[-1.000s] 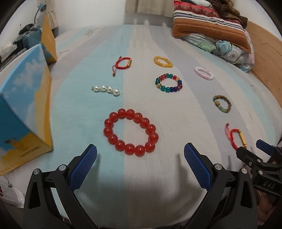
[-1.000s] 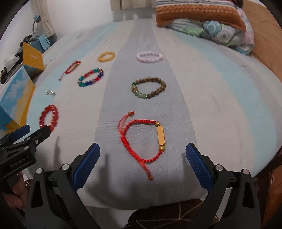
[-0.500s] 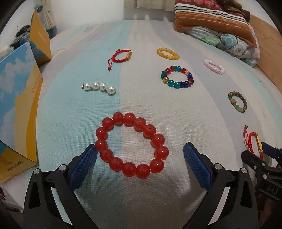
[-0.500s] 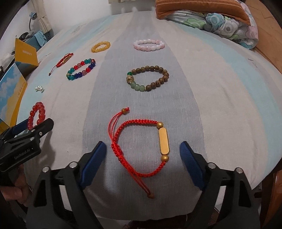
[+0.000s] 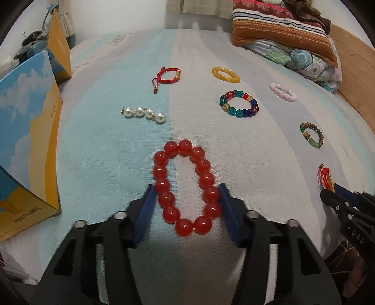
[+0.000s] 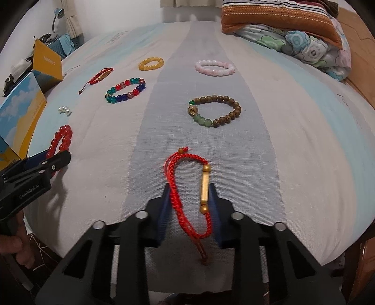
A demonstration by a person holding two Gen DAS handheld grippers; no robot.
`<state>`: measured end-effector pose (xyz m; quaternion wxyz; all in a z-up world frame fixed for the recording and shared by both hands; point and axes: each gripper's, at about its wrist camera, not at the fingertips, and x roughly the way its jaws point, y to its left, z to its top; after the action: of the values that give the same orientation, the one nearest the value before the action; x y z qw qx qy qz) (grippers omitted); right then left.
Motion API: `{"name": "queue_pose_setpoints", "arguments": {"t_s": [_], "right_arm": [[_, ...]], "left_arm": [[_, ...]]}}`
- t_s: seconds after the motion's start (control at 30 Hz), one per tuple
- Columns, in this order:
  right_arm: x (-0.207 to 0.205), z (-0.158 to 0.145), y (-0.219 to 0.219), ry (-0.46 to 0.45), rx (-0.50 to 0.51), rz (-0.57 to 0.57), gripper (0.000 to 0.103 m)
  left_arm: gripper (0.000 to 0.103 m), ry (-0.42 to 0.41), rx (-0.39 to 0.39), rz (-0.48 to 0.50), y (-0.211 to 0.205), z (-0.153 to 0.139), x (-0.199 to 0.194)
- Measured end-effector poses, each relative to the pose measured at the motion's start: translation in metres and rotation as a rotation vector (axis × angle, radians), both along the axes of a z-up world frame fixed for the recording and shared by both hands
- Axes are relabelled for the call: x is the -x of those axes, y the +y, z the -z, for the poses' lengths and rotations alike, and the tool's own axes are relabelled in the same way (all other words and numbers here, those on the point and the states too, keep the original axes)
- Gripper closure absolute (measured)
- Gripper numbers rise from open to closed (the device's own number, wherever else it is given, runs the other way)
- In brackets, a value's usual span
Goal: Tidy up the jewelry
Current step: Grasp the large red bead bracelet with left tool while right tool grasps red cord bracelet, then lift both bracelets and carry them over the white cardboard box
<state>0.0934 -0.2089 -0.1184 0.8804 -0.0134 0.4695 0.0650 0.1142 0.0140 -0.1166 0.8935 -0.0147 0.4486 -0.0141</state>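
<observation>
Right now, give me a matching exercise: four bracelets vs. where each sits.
Things:
1. red bead bracelet
2. red cord bracelet
3. pink bracelet
4. pearl strand

Places:
A. squeezed in right tongs
B. free, near the pillows
C. free, near the box
D. squeezed in left tongs

Pairs: 1-D, 2-A, 3-B, 4-C

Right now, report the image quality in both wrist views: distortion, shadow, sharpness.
Left wrist view: strong fisheye bulge with dark corners; the left hand-held gripper casts a grey shadow on the bed sheet below the sharp red bead bracelet.
Right wrist view: same bulge; red cord bracelet crisp between the right hand-held gripper pads; far pillows softer.
</observation>
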Motion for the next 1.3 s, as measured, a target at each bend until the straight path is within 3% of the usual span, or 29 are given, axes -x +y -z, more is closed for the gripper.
{"name": "queue_pose_setpoints", "arguments": {"t_s": [0.17, 0.43, 0.87, 0.97, 1.3], "right_arm": [[0.0, 0.0, -0.005, -0.001, -0.025, 0.012, 0.088], [0.004, -0.008, -0.011, -0.024, -0.072, 0.017, 0.093], [0.018, -0.029, -0.009, -0.044, -0.06, 0.007, 0.095], [0.022, -0.036, -0.012, -0.045, -0.081, 0.019, 0.095], [0.031, -0.072, -0.004, -0.085, -0.084, 0.027, 0.095]], "left_arm": [[0.09, 0.011, 0.015, 0.004, 0.001, -0.005, 0.004], [0.09, 0.032, 0.051, -0.017, 0.003, -0.011, 0.01], [0.091, 0.006, 0.084, 0.007, -0.003, -0.04, 0.03], [0.091, 0.005, 0.125, 0.003, -0.001, -0.049, 0.034], [0.09, -0.048, 0.131, 0.028, 0.002, -0.081, 0.051]]}}
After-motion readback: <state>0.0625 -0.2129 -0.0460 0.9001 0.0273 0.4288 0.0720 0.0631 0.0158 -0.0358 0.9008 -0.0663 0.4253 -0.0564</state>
